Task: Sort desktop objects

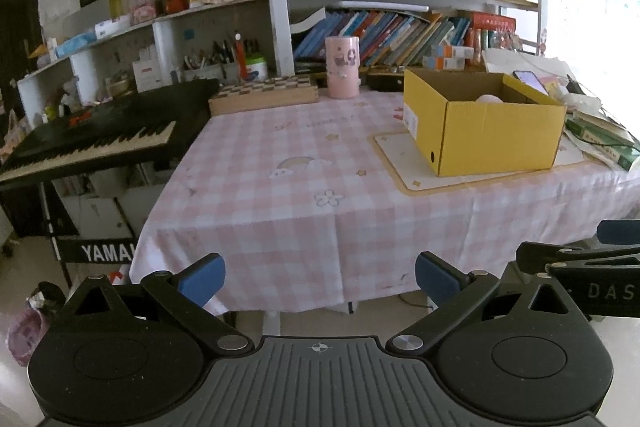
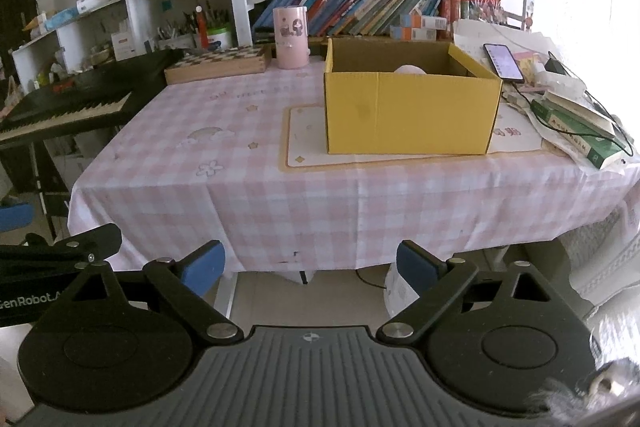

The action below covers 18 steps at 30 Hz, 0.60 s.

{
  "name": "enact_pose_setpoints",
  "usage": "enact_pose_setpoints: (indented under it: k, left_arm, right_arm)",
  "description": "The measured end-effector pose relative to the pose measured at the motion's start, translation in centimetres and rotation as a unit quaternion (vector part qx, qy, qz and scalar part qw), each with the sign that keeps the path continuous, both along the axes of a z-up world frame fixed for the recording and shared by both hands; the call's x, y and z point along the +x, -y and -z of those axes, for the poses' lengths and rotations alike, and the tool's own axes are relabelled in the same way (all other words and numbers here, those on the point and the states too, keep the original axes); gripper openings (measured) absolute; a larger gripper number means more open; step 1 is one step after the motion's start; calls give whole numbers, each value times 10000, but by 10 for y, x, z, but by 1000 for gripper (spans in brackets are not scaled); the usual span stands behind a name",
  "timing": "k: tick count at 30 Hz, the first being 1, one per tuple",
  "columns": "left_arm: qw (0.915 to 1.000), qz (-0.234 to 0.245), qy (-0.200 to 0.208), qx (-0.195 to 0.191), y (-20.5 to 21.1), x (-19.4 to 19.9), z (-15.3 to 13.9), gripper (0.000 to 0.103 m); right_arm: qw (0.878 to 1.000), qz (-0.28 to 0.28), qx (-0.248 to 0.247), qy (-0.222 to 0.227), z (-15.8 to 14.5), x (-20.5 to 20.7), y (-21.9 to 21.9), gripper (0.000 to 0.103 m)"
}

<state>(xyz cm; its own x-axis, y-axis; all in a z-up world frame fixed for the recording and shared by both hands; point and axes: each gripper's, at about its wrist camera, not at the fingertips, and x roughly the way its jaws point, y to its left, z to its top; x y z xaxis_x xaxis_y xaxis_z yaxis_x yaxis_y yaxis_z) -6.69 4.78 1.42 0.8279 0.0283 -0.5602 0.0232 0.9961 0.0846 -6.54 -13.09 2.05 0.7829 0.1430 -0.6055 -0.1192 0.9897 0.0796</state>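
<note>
A yellow cardboard box (image 1: 486, 131) (image 2: 412, 115) stands open on a cream mat (image 1: 404, 163) (image 2: 304, 143) at the right of the pink checked table (image 1: 288, 187) (image 2: 224, 187). A pale rounded object (image 1: 489, 99) (image 2: 409, 69) peeks over the box rim. A pink cylinder (image 1: 342, 67) (image 2: 291, 37) stands at the table's back beside a wooden chessboard box (image 1: 264, 94) (image 2: 218, 63). My left gripper (image 1: 320, 277) hangs open before the table's front edge, nothing between its blue pads. My right gripper (image 2: 310, 265) is open too, also short of the table and holding nothing.
A black keyboard (image 1: 100, 139) (image 2: 68, 107) stands left of the table. Books (image 1: 600, 135) (image 2: 580, 131), a phone (image 2: 503, 62) and cables crowd the table's right end. Bookshelves (image 1: 400, 31) rise behind. A white bag (image 2: 398, 291) lies on the floor under the table.
</note>
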Motion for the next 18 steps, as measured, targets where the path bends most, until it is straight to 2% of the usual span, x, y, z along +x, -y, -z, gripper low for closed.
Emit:
enact_pose_setpoints:
  k: [18]
  left_arm:
    - [10000, 33, -7, -87, 5, 2, 2, 102]
  right_arm:
    - [9999, 37, 32, -159, 4, 5, 6, 94]
